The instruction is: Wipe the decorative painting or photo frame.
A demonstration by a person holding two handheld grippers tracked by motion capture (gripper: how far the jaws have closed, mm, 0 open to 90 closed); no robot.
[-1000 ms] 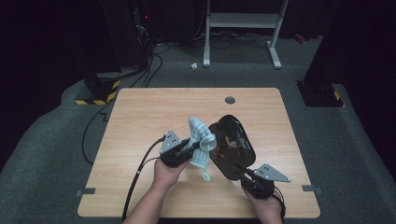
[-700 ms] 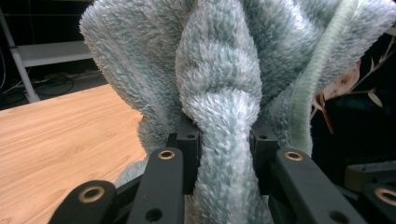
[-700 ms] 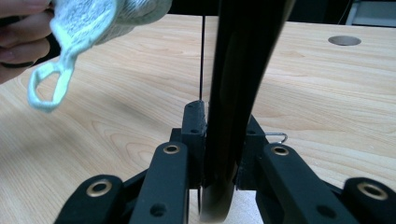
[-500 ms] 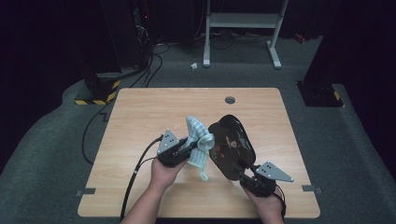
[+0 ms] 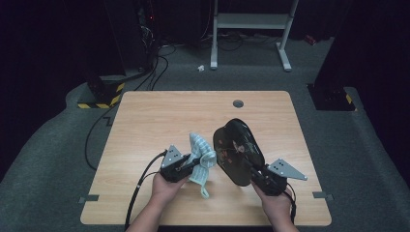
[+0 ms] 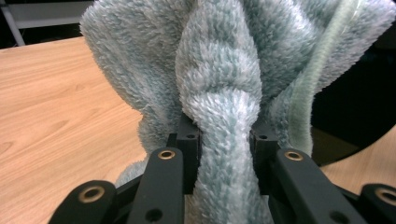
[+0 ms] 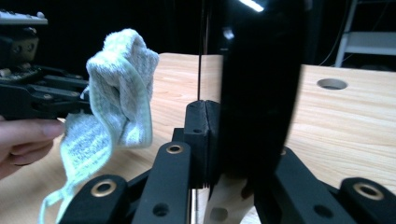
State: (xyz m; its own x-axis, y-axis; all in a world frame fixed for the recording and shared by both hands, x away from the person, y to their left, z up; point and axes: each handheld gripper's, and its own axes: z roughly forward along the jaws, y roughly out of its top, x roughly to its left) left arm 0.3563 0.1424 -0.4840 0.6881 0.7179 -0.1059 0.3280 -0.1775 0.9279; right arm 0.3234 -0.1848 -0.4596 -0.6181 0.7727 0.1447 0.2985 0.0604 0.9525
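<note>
Table (image 5: 154, 121): light wooden top with a round grommet hole (image 5: 238, 103) near its far edge.
Floor (image 5: 63, 145): grey carpet.
Beyond: white metal frame (image 5: 251, 21); striped hazard block (image 5: 99, 94).

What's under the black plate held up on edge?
Under the glossy black round plate, bare light wooden table shows around it; the patch directly beneath is covered by the plate itself.

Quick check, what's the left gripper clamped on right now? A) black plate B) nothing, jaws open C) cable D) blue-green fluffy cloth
D: in the left gripper view the jaws of the left gripper pinch a bunched fold of the cloth; the black plate sits in the right gripper instead.
</note>
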